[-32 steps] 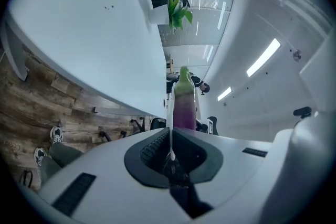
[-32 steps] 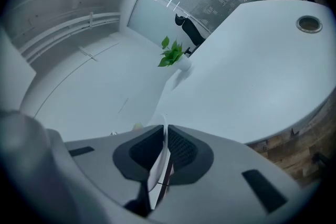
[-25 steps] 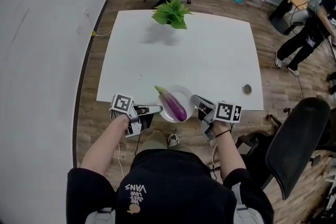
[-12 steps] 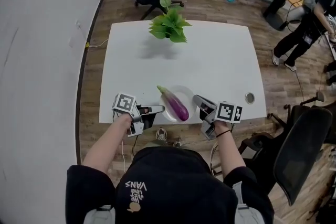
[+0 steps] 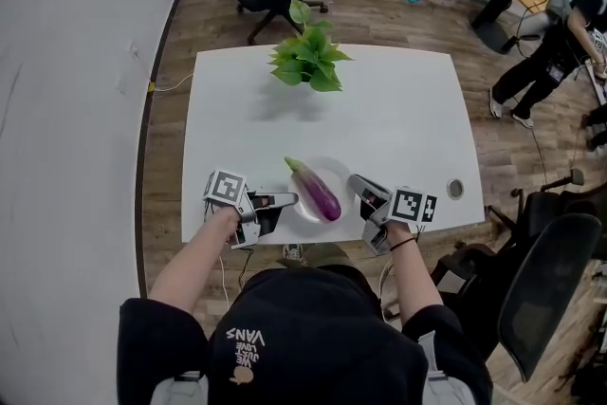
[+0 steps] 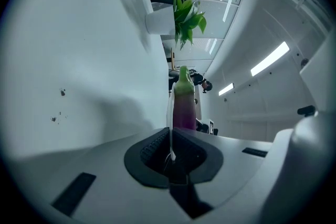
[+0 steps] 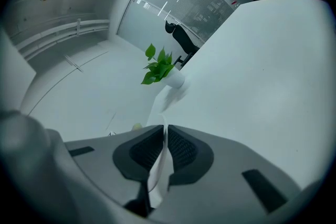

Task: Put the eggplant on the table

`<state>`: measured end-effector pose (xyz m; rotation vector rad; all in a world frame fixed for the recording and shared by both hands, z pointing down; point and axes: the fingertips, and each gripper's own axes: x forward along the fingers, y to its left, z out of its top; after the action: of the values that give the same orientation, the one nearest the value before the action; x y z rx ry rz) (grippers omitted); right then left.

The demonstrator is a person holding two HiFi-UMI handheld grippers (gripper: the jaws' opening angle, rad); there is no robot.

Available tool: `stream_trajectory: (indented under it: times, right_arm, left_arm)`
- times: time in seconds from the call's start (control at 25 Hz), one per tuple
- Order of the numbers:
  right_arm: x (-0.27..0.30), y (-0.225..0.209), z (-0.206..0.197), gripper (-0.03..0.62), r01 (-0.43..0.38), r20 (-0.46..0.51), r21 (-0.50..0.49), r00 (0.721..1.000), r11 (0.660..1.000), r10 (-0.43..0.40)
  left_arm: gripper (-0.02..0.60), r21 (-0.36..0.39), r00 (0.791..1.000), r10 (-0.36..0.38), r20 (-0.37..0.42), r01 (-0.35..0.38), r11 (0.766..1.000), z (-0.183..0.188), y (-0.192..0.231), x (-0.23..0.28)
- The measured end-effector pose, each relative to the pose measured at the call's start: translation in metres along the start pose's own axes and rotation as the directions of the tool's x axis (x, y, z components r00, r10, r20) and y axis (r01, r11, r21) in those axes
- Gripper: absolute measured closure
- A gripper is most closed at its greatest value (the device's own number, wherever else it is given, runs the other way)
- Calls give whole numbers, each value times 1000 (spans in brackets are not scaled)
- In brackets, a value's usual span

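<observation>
Two tongs pinch one plate: our left tongs (image 5: 288,199) are pressed onto its left rim, the eggplant (image 5: 319,192) lies across the plate (image 5: 337,176) at the counter's (image 5: 398,109) near edge, and our right tongs (image 5: 358,188) are clamped on its right rim.

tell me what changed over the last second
The left gripper and right gripper carried the plate with the eggplant forward, from the near edge of the table to further over it, toward the plant. Unchanged: both pairs of jaws clamped on the plate's rim, the eggplant lying on the plate, the plant in its place.
</observation>
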<state>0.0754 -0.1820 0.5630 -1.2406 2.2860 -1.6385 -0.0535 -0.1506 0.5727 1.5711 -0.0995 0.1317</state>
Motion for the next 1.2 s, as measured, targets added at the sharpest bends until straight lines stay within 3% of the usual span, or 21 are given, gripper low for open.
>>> stream_trajectory:
  times: [0.64,1.2]
  right_arm:
    - [23,-34,26,556,24,-45,-44,999,999,-26]
    - [35,-53,24,556,53,-96,-46,994,998,-58]
  left_arm:
    - [557,2,999,26,42,-26,1000,35,25,20]
    - [557,-87,997,75,28,-72,994,40,49,26]
